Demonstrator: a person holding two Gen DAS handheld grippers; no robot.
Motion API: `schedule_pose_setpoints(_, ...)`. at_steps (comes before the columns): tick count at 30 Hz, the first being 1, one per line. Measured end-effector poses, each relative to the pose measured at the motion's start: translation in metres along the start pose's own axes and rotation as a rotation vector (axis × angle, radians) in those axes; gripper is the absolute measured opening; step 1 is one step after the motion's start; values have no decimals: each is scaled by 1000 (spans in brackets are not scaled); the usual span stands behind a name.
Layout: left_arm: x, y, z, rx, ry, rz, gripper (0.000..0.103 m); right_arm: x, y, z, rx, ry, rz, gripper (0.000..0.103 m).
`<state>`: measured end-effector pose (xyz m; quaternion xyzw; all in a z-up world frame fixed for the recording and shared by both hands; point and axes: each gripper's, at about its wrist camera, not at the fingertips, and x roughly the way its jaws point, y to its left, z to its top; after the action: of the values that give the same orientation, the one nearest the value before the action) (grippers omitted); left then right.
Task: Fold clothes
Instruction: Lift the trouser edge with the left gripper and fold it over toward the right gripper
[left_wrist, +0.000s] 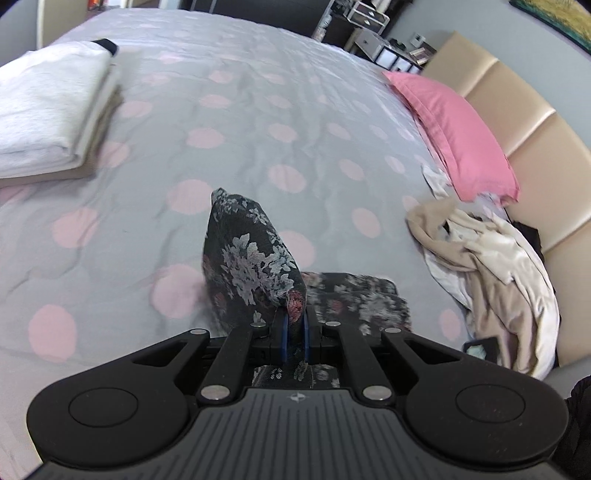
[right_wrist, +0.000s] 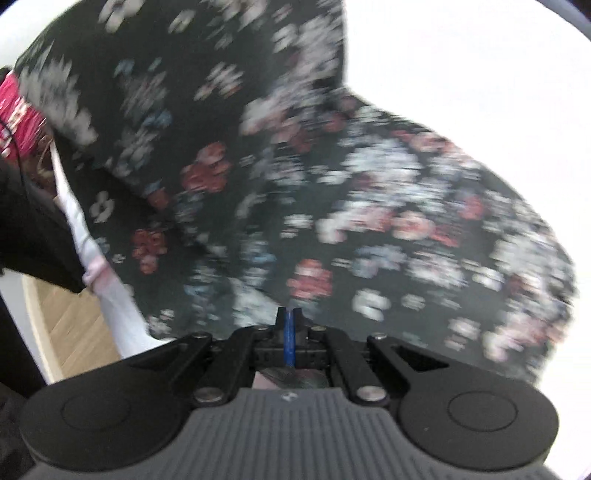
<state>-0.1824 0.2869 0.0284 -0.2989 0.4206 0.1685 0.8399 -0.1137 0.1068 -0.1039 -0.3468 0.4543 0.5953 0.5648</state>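
1. Floral garment (left_wrist: 251, 258): dark cloth printed with white, blue and red flowers. Lifted off the bed at the near edge; one bunched corner stands up from the left gripper, the rest trails to the right. In the right wrist view it fills most of the picture (right_wrist: 295, 184), blurred.
2. Left gripper (left_wrist: 294, 325): jaws pressed together on a fold of the floral garment, cloth showing between the blue pads.
3. Right gripper (right_wrist: 290, 325): jaws pressed together, pinching the garment's near edge.
4. Bed (left_wrist: 258, 110): grey cover with pink dots, under the garment.
5. Folded stack (left_wrist: 48, 110): white and beige pieces, far left on the bed.
6. Pink pillow (left_wrist: 454, 133): far right, against a beige padded headboard (left_wrist: 535, 122).
7. Loose clothes (left_wrist: 487, 258): cream and beige heap, right, just below the pillow.
8. Wood floor (right_wrist: 70, 325): left, beside the bed.
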Motion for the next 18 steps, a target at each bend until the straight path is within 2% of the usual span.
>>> schedule_pose_setpoints(4,12,-24,4,27,46,-26,6,-24,-28,-15,53,-71,-58,4)
schedule_pose_setpoints(5,16,-32,5,37,60,-33,6,-27,-38,-10,69,-79,-74,4)
schedule_pose_setpoints(9,35,-67,9,92,113,-49,6,-46,-70,-26,154,-103,-151,4)
schedule_pose_setpoints(14,74,-115,7,184,183,-35,6,-59,-102,-46,236,-121,-186,4)
schedule_pose_setpoints(18,116,-141,1,211,253,-28,6,-62,-112,-56,246,-120,-192,4)
